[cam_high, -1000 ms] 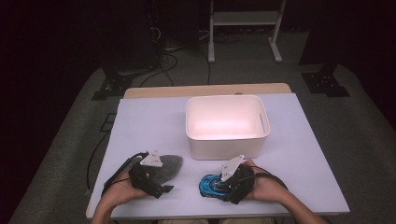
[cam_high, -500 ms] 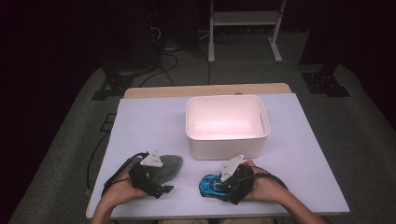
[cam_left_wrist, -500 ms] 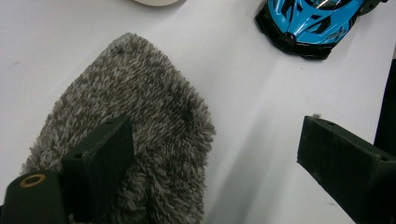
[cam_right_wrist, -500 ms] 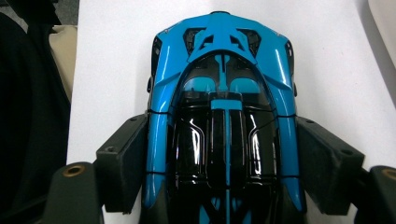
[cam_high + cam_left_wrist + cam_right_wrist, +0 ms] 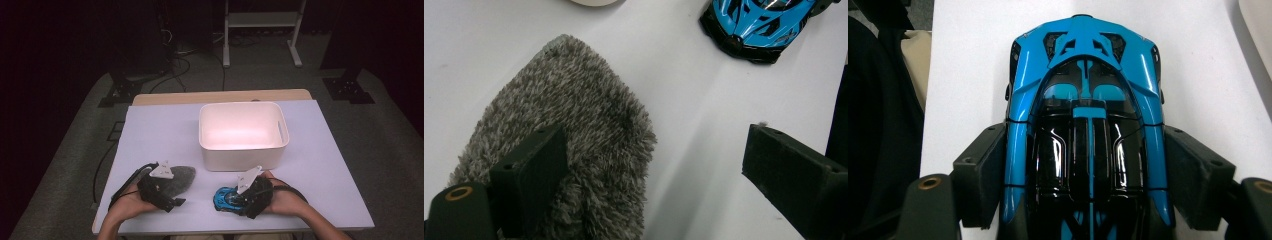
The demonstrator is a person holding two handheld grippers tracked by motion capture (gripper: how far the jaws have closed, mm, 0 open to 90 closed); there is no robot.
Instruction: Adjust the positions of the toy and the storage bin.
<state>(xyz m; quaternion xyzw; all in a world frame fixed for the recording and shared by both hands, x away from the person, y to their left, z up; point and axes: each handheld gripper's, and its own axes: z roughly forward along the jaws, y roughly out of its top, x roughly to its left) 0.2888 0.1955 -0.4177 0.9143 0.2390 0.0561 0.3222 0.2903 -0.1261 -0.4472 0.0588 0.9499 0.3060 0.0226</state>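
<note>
Gripping a blue toy car (image 5: 1087, 135) from both sides, the right gripper (image 5: 239, 199) sits low and right of centre in the high view, its jaws pressed against the car's flanks; in the right gripper view the car runs up the middle of the frame, blue and glossy black, with one black pad hard against each side and the far end of the car reaching toward the top edge; the white table (image 5: 160, 135) shows around it.

The left gripper (image 5: 172, 197) rests at lower left in the high view, over the near end of a grey fluffy cloth (image 5: 574, 130); in the left gripper view its jaws stand wide apart, the left one lying on the cloth's pile at lower left of the frame, the right one over bare table at lower right, nothing pinched between them; the car appears again at the upper right corner of that view, well apart from the cloth.

A white bin (image 5: 243, 160) stands in the middle of the high view, above both grippers in the frame, its inside lit a pale pink; the person's forearms enter from the bottom edge; cables trail from each gripper across the table.
</note>
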